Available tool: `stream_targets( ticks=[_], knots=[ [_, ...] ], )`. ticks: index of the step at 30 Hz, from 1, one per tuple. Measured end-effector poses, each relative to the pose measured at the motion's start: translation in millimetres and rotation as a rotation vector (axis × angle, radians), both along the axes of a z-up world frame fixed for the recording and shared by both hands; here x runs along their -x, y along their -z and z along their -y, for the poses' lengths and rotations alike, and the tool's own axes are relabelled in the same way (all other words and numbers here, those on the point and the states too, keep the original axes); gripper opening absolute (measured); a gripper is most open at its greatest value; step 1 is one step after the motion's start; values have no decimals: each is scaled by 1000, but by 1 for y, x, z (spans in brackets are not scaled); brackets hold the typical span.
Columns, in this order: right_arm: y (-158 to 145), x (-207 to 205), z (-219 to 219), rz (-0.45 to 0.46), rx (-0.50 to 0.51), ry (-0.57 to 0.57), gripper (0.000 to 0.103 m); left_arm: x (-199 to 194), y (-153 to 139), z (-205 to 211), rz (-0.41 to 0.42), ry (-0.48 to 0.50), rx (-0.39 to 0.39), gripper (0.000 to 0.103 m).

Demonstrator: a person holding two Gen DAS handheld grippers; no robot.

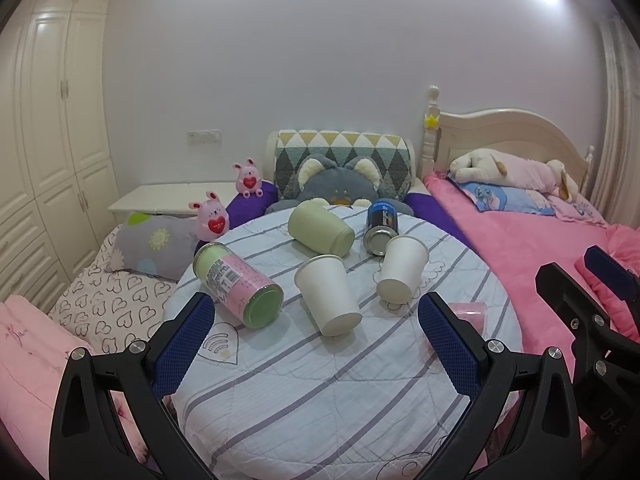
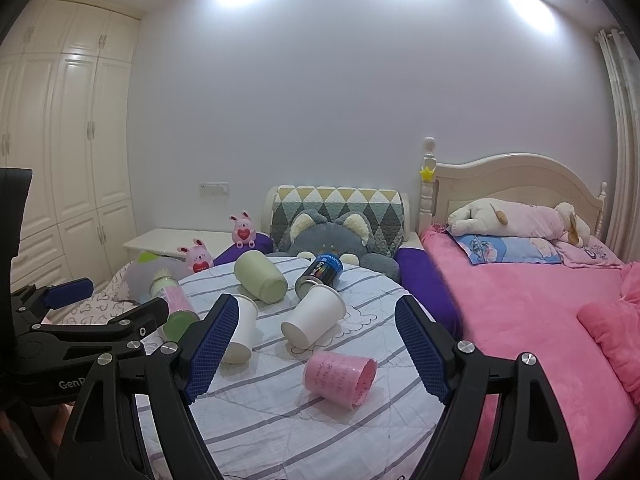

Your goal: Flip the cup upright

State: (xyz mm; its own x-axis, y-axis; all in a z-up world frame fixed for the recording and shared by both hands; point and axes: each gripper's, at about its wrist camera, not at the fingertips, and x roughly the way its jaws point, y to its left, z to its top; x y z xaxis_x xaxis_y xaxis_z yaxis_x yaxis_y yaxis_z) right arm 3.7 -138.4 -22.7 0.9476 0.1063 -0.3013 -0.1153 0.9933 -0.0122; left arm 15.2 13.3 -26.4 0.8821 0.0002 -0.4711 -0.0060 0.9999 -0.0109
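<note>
- Left gripper and right gripper both spread wide with nothing between the blue pads, held back from the round striped table.
- Nearest the right gripper: pink cup on its side, mouth turned right and a little toward the camera, well apart from the other cups; only its edge peeks past the left gripper's right finger in the left wrist view.
- Nearest the left gripper: white paper cup on its side, base toward the camera, rim away.
- Just beyond: second white paper cup lying tilted, rim touching or nearly touching the dark can.
- To the left: pink-and-green canister on its side; further back, pale green cup also tipped over.
- Beyond the table: grey plush cat, pink beds either side.
- Likely step: choosing and approaching one fallen cup; none upright yet.
- For a clean flip: approach across the cup wall near mid-height, close gently since paper probably crushes, lift clear of the soft cloth before rotating, set the base down flat.
- Risk: a round cup rolling off if nudged before the pads close.
</note>
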Motion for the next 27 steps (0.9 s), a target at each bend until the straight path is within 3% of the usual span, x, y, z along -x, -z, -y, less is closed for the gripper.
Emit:
stream_targets(
  ticks=[27],
  knots=[
    [7, -5, -2, -27, 6, 0, 82, -5, 11, -5, -33, -18, 4, 103]
  ],
)
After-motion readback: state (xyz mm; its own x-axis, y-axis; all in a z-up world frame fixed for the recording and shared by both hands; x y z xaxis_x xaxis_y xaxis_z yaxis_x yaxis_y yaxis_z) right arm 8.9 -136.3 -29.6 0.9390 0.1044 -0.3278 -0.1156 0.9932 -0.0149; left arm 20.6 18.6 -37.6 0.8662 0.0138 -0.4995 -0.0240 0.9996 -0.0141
